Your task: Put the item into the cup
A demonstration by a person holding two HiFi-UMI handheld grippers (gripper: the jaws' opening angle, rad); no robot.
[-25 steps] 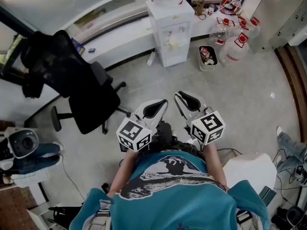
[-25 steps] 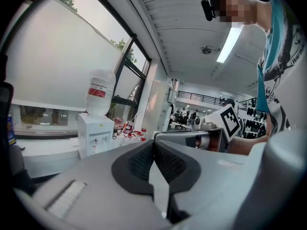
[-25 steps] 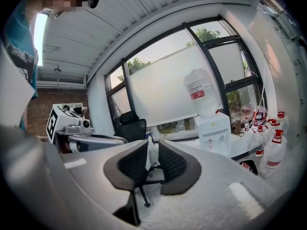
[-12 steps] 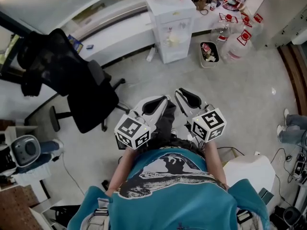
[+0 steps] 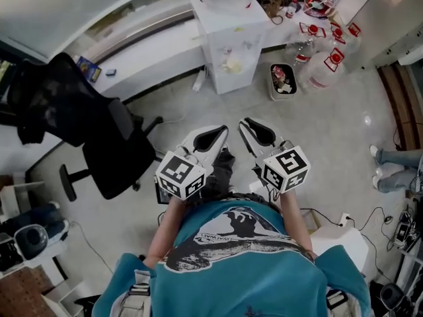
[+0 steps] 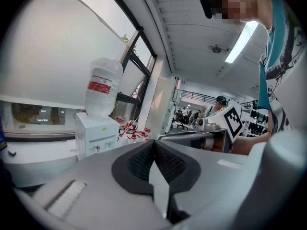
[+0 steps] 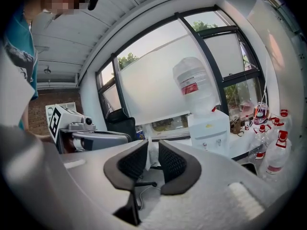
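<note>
I see no cup and no loose item in any view. Both grippers are held close to the person's chest, above a grey floor. In the head view my left gripper [image 5: 210, 137] points forward with its dark pads closed together. The left gripper view shows its pads [image 6: 139, 159] meeting at the tip, with nothing between them. My right gripper [image 5: 256, 132] is beside it, a little to the right. In the right gripper view its pads [image 7: 173, 163] stand apart with an empty gap, and the room shows through that gap. Each gripper carries its marker cube [image 5: 285, 169].
A white water dispenser [image 5: 228, 38] stands ahead against a long white counter [image 5: 142, 55]. A small waste bin [image 5: 283, 79] and several large water bottles [image 5: 324, 65] are to its right. A black office chair [image 5: 99, 134] is at the left. Another person's legs [image 5: 395, 170] are at the right edge.
The whole view has shifted: the chair and dispenser have slid left and nearer. Both grippers keep the same pose in front of the body. The other person's feet at the right have moved.
</note>
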